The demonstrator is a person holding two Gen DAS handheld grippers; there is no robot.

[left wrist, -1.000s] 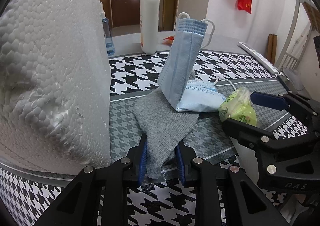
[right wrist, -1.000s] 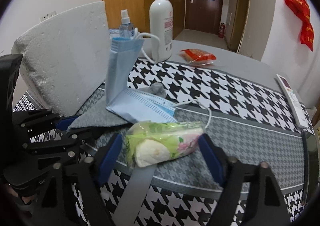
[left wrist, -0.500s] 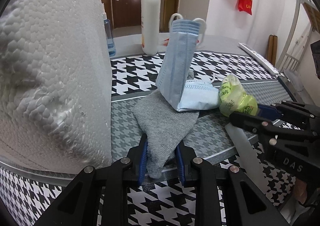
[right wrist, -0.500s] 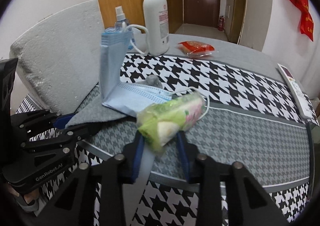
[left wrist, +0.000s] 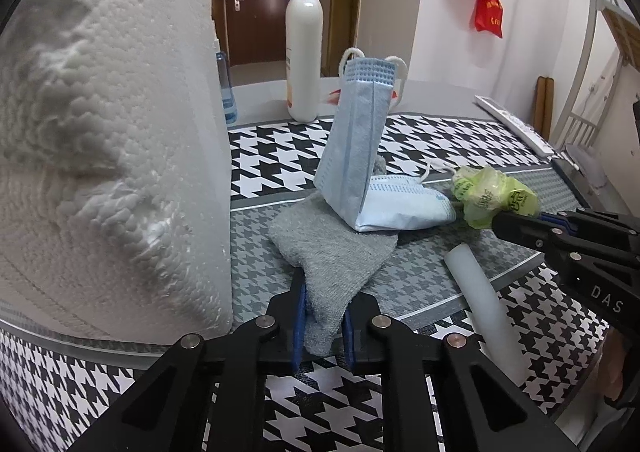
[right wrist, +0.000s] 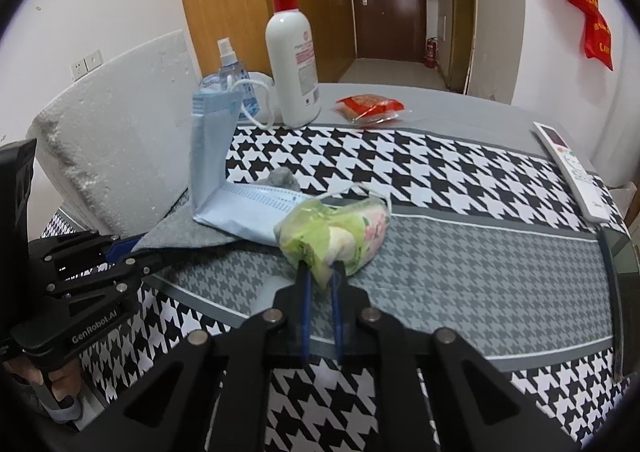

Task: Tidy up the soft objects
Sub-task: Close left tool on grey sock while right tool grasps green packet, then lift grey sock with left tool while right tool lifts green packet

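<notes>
A grey sock [left wrist: 332, 264] lies on the houndstooth cloth, and my left gripper [left wrist: 323, 316] is shut on its near end. Folded blue face masks [left wrist: 356, 156] rest on the sock's far end, one part standing upright. My right gripper [right wrist: 320, 284] is shut on the near end of a green tissue pack [right wrist: 340, 232], squeezing its wrapper. In the left wrist view the tissue pack [left wrist: 492, 198] sits at the right, held by the right gripper [left wrist: 516, 222]. In the right wrist view the sock [right wrist: 184, 230] runs to the left gripper [right wrist: 128, 252] at the left.
A big white paper towel roll [left wrist: 100, 140] stands close on the left. At the back stand a pump bottle [right wrist: 292, 60] and a spray bottle [right wrist: 232, 68]. A red snack packet [right wrist: 370, 108] and a remote [right wrist: 572, 168] lie further off. A white tube [left wrist: 484, 304] lies near the table's front edge.
My right gripper closed from wide open onto the tissue pack, squashed it, then lifted its near end slightly. My left gripper pinched tighter on the sock and stayed in place.
</notes>
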